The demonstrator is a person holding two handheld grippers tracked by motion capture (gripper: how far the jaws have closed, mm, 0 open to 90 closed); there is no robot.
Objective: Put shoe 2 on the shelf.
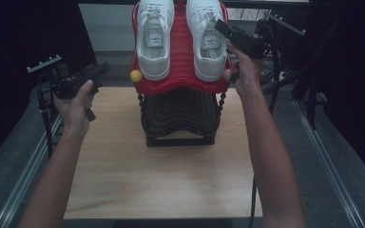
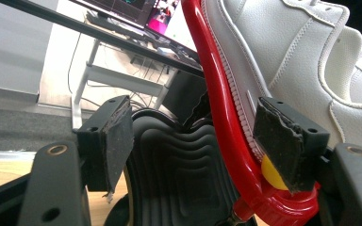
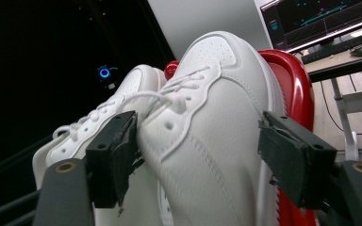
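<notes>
Ahead of the left claw and up to its left, a dark desk on pale legs, with a lit monitor on top and loose cables underneath. Farther to that claw's left, a plain grey wall above grey carpet. Below both claws, a light wooden tabletop, flanked by metal rails on grey floor. Up and to the right of the right claw, another monitor with a keyboard and a mouse on a desk. Straight above it, a pale wall panel. To its upper left, darkness with a small blue ring light. Dim overall.
</notes>
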